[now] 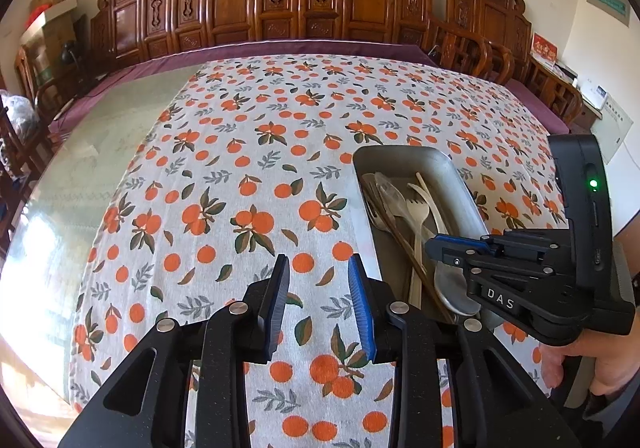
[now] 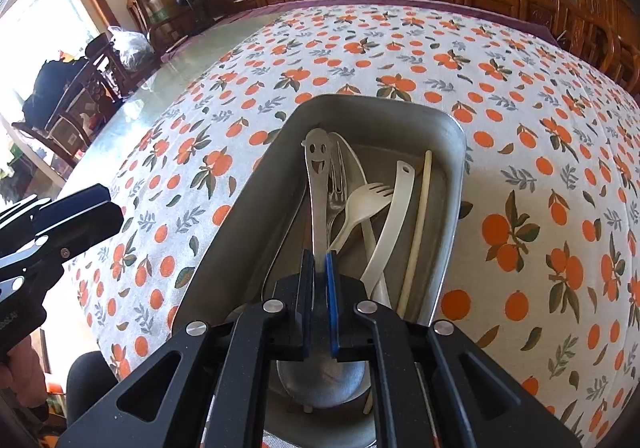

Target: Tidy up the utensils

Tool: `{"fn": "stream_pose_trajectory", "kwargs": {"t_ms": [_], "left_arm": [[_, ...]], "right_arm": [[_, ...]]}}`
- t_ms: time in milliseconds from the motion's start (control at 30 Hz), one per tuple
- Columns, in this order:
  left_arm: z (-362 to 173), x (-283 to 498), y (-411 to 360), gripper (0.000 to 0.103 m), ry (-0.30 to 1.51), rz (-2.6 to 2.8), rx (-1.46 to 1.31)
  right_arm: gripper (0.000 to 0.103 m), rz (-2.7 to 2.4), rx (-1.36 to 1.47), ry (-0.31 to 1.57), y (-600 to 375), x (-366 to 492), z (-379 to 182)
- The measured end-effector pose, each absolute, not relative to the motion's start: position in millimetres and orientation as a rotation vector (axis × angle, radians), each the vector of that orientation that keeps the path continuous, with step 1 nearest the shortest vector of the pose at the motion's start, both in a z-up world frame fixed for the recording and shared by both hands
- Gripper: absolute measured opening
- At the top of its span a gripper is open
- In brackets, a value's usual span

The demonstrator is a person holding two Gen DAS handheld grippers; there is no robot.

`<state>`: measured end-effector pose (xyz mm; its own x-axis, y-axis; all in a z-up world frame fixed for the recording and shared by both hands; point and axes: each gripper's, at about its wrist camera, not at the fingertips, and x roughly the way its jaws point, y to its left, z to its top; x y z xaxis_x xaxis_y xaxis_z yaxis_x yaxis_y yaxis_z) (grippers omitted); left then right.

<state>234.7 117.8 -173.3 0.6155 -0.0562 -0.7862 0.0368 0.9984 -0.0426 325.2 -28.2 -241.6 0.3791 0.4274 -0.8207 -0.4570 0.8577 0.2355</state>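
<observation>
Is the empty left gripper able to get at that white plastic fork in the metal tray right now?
Probably yes. The left gripper is open beside the metal tray, and the white plastic fork lies on top of the pile. But the right gripper, shut on the smiley-face spoon, crowds the tray's near end.

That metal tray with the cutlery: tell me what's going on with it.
A person holds a gripper in each hand over a table with an orange-print cloth. The right gripper is down in the metal tray, its jaws closed on the handle of the steel spoon with the smiley face. A steel fork, white plastic fork, white spoon and chopstick lie loose beside it. The left gripper waits open over bare cloth, holding nothing.
</observation>
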Motion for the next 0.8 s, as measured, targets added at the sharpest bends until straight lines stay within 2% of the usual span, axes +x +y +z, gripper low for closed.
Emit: {"fn": "stream_pose_trajectory", "kwargs": {"t_ms": [300, 500, 533, 667, 700, 733, 800], "left_arm": [[-165, 231, 108, 0.032, 0.89, -0.062, -0.025], [-154, 223, 91, 0.041, 0.86, -0.071, -0.01], [-152, 222, 87, 0.044, 0.856, -0.074, -0.006], [-144, 214, 75, 0.07, 0.833, -0.088, -0.011], [-142, 212, 71, 0.072, 0.827, -0.09, -0.012], [-139, 209, 67, 0.077, 0.821, -0.092, -0.012], [-132, 203, 58, 0.082, 0.802, -0.093, -0.01]], "right_arm": [[0.01, 0.582, -0.035, 0.945, -48, 305, -212], [0.01, 0.569, -0.029, 0.844, -75, 279, -178], [0.01, 0.566, -0.025, 0.831, -80, 275, -173], [0.01, 0.532, -0.016, 0.778, -103, 257, -153], [0.01, 0.52, -0.012, 0.766, -110, 253, -148], [0.013, 0.512, -0.009, 0.757, -116, 249, -145], [0.026, 0.483, -0.009, 0.74, -130, 241, -139]]}}
